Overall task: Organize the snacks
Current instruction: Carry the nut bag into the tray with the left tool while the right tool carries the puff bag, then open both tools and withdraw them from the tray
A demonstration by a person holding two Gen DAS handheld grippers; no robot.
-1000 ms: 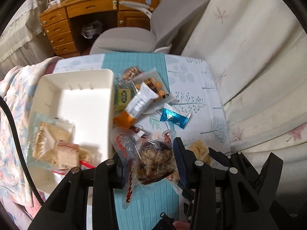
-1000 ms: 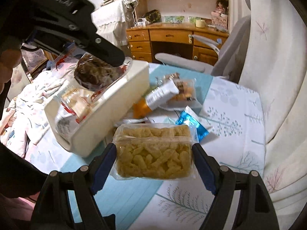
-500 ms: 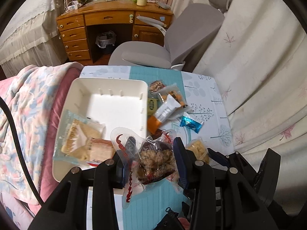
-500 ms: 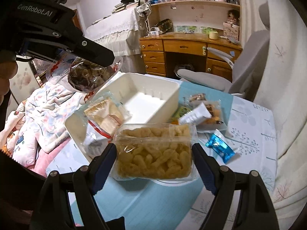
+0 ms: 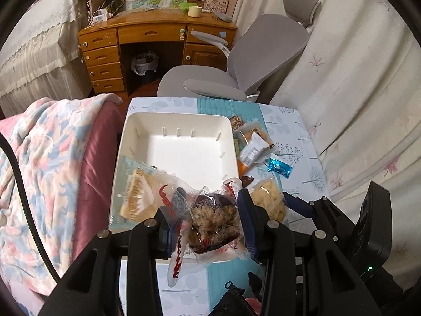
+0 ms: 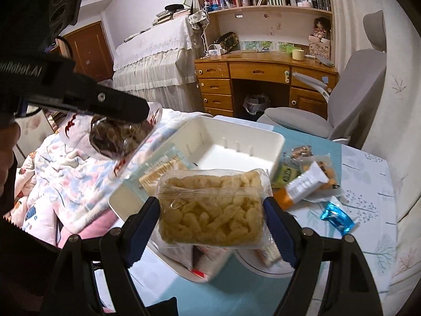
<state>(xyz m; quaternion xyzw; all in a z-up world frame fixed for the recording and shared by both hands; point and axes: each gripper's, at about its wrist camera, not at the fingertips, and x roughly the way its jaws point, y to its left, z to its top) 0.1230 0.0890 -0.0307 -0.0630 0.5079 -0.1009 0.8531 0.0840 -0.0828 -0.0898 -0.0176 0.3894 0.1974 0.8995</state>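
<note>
Left gripper [image 5: 208, 226] and right gripper [image 6: 211, 212] side by side, angled downward, jaws clamped on loads.

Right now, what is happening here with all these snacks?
A person is sorting snacks into a white bin, one tool in each hand. The left tool grips a clear bag of dark brown snacks; the right tool grips a pack of yellow puffs. Both hang above the bin, which holds crackers. Other packets lie on the table.
</note>
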